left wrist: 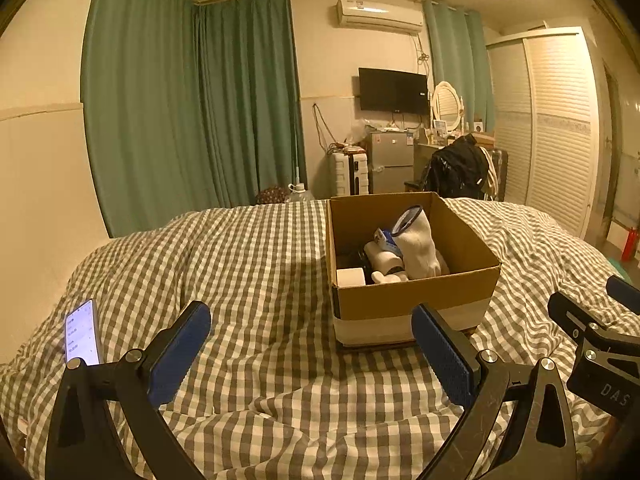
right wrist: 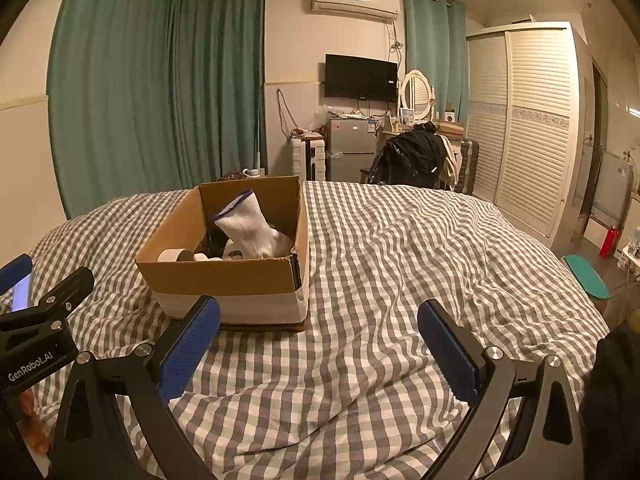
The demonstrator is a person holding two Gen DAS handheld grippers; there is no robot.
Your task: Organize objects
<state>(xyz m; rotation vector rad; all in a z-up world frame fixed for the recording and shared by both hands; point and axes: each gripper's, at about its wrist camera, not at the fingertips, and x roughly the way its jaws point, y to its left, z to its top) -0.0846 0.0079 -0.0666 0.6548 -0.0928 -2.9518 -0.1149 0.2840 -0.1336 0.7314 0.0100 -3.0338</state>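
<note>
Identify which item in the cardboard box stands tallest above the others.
The white sock with the dark-trimmed cuff: it rises upright while the tape roll lies low.

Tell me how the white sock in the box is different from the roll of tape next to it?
The white sock stands tall and pokes above the cardboard box rim; the roll of tape sits low inside. The sock is soft, with a dark blue cuff; the tape is a round ring. Both are pale and inside the same box.
</note>
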